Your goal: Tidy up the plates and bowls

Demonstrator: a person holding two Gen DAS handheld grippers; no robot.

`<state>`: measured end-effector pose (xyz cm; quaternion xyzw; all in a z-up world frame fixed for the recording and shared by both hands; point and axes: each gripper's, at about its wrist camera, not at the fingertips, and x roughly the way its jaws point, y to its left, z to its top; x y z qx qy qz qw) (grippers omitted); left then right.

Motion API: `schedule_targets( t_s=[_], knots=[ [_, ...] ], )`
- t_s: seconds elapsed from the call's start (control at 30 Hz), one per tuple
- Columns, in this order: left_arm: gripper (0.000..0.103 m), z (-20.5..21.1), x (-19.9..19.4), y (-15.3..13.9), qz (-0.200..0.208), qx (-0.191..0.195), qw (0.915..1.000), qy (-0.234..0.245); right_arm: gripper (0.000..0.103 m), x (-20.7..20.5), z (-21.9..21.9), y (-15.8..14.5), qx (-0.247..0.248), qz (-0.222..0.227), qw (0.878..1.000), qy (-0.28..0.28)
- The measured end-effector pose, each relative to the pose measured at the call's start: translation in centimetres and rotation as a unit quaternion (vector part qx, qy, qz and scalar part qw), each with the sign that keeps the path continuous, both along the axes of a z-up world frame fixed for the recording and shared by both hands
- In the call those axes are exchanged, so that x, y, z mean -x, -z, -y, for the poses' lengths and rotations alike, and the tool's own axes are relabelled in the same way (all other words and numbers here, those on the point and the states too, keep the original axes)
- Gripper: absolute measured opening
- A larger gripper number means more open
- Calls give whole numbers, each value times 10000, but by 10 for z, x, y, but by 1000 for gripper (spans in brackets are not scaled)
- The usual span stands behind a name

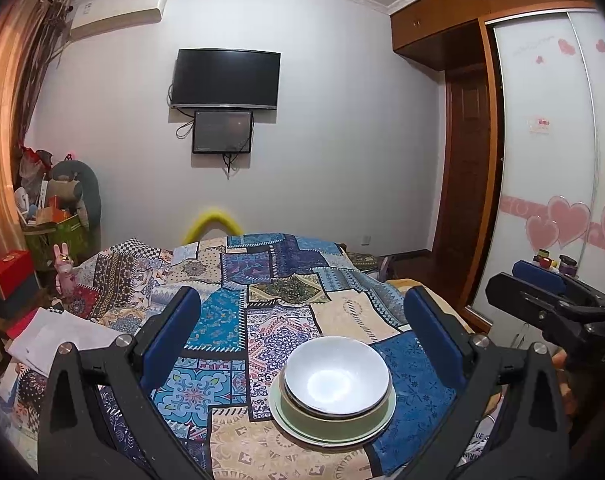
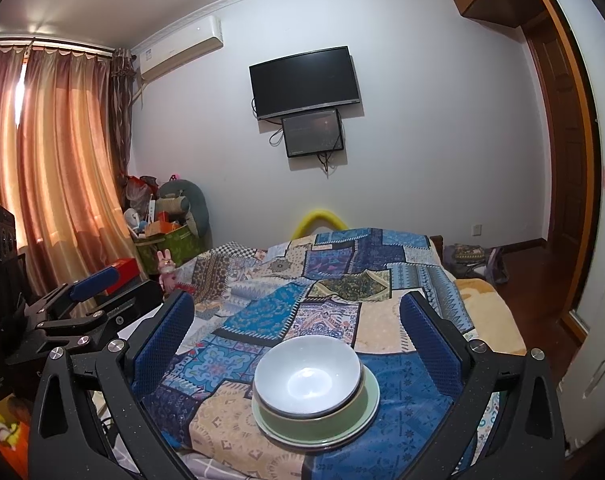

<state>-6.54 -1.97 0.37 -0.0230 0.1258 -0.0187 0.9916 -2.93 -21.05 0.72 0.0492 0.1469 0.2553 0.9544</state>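
At the far left, beside the curtain [image 2: 58,160], a green box [image 2: 170,246] holds a heap of mixed household items, too cluttered to list singly. The left claw [image 1: 302,332] hangs above the patchwork bedspread [image 1: 230,320] with its jaws spread wide and nothing between its pads. Right of centre in the left wrist view stands the stack: a white bowl [image 1: 336,376] is nested inside a green bowl [image 1: 334,416], and the green bowl sits on a pale plate [image 1: 298,428] that rests directly on the bedspread. Both bowls appear empty; the white bowl shows only a light reflection on its bottom. The stack lies between the fingers of each claw in its own view, slightly below and ahead of them, with no contact. The right claw [image 2: 298,336] is likewise released, jaws wide apart, holding nothing, and positioned just beside the left claw. Judged from this arrangement, the stacking step appears complete or nearly so, since no loose plate or bowl is visible elsewhere on the bed. If further dishes remain out of view, the next move calls for locating one, gripping it by the rim, and lowering it level onto the stack. At the far right stands a wardrobe [image 1: 542,160] with sliding doors.
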Motion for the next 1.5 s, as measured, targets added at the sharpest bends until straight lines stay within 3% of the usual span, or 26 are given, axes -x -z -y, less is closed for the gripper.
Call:
schedule_targets(
  t_s=[1.5],
  knots=[
    [103,-6,-7,3,-125,267,9994,153,103,-2,-4,1,98,-23,9999,-51]
  ],
)
